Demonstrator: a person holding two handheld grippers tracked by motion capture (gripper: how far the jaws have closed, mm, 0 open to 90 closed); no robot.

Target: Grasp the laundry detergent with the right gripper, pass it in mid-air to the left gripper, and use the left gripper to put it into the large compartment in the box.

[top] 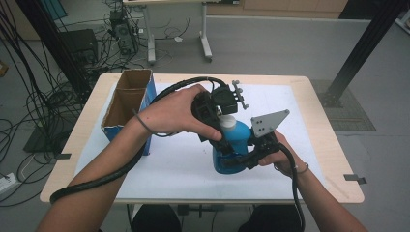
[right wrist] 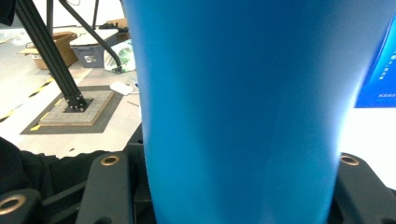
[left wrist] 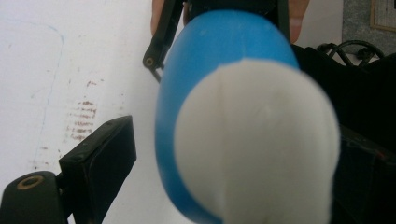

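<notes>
R gripper point(top: 241, 157) clamps smooth blue bottle point(top: 233, 145); white cap point(top: 227, 123) prob. round.

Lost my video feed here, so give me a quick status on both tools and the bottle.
Right tool shut on blue bottle, bottle upright on table. Left tool over white cap, jaws either side, not clamped. Cardboard box off left, nothing blocking.

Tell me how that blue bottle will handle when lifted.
The bottle looks like rigid plastic, so probably stiff under the right tongs clamping its body. Its smooth glossy wall may slip. The narrow neck and white cap above a broad base suggest it resists tipping.
</notes>
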